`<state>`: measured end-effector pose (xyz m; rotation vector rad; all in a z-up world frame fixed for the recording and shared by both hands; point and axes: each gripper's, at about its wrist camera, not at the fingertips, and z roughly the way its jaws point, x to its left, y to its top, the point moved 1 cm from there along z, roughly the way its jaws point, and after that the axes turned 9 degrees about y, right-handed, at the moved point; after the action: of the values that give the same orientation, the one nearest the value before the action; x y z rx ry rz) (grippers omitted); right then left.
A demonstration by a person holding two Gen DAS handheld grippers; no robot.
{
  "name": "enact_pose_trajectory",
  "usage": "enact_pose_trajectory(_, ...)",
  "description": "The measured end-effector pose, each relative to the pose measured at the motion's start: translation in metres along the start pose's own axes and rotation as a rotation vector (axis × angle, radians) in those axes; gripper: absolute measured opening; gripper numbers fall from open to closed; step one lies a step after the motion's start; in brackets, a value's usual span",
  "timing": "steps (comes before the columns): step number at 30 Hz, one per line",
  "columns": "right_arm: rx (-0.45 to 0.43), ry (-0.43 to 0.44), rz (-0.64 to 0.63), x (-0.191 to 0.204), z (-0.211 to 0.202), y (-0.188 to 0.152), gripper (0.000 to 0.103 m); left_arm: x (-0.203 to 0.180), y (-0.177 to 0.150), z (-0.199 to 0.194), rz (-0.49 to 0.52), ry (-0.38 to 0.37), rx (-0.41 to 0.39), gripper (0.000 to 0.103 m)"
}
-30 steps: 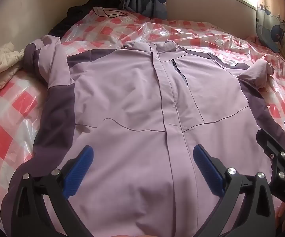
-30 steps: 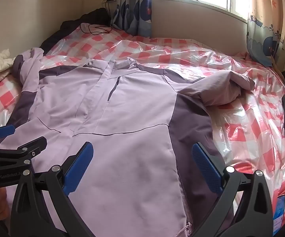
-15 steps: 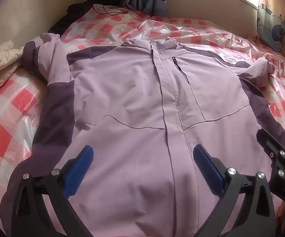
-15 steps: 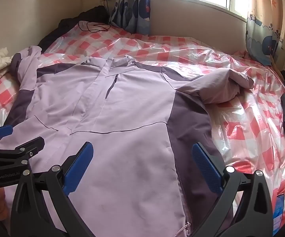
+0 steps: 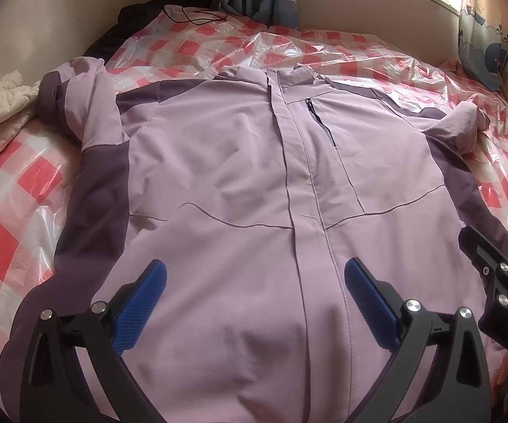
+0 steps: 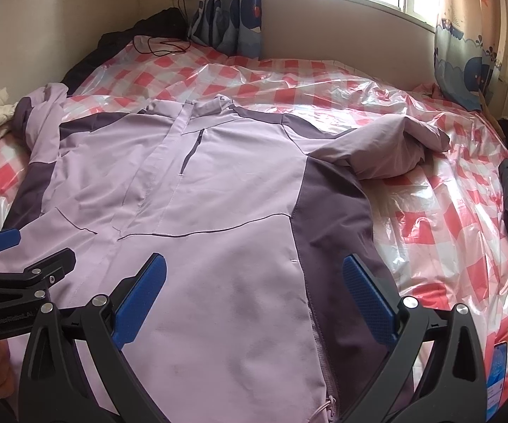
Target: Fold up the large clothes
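1. Left wrist view: your left gripper (image 5: 254, 299) hangs above the lower front of the lilac jacket (image 5: 239, 183), blue pads spread wide with nothing between them.
2. Your right gripper (image 6: 254, 299) is likewise wide apart and empty, poised over the hem on the jacket's dark side panel.
3. The jacket lies front up and zipped on the plastic-covered checked bed (image 6: 447, 218), collar toward the window. One sleeve (image 5: 77, 105) is bunched at the far left; the other sleeve (image 6: 387, 148) is crumpled at the right shoulder.
4. You look to be at the very start: the body is spread, no fold made yet.
5. Next you probably need to take a sleeve or side edge and bring it across the chest. Whether the hem under your tools is flat is hard to tell.
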<state>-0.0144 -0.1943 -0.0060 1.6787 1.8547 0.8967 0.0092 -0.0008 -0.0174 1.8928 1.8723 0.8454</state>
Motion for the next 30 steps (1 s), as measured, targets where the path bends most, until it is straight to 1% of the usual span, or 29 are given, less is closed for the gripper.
enact_pose_trajectory(6, -0.004, 0.009, 0.007, -0.001, -0.004, 0.002, 0.097, -0.007, 0.001, -0.008, -0.004, 0.002, -0.015, 0.097)
enact_pose_trajectory(12, -0.014, 0.028, 0.026, -0.005, -0.008, 0.005, 0.097, -0.021, 0.001, -0.020, 0.038, 0.033, -0.059, 0.097)
enact_pose_trajectory(14, -0.021, 0.040, 0.038, -0.007, -0.012, 0.006, 0.097, -0.021, 0.002, -0.014, 0.055, 0.030, -0.029, 0.097)
enact_pose_trajectory(16, -0.031, 0.056, 0.051, -0.009, -0.016, 0.008, 0.097, -0.015, 0.003, -0.005, 0.019, -0.006, 0.031, 0.097)
enact_pose_trajectory(17, -0.039, 0.061, 0.056, -0.009, -0.019, 0.009, 0.097, -0.013, 0.003, 0.001, 0.008, -0.025, 0.080, 0.097)
enact_pose_trajectory(18, -0.047, 0.064, 0.059, -0.010, -0.022, 0.010, 0.097, -0.011, 0.003, 0.004, 0.000, -0.029, 0.106, 0.096)
enact_pose_trajectory(20, -0.062, 0.075, 0.071, -0.013, -0.029, 0.011, 0.097, -0.007, 0.004, 0.002, -0.002, 0.005, 0.096, 0.096)
enact_pose_trajectory(23, -0.079, 0.095, 0.099, -0.020, -0.037, 0.014, 0.097, 0.002, 0.010, -0.008, -0.053, -0.002, 0.075, 0.097)
enact_pose_trajectory(27, -0.104, 0.110, 0.121, -0.025, -0.047, 0.018, 0.097, 0.010, 0.020, -0.036, -0.123, 0.043, -0.030, 0.097)
enact_pose_trajectory(30, -0.123, 0.094, 0.115, -0.027, -0.051, 0.019, 0.097, 0.006, 0.033, -0.044, -0.152, 0.051, -0.058, 0.097)
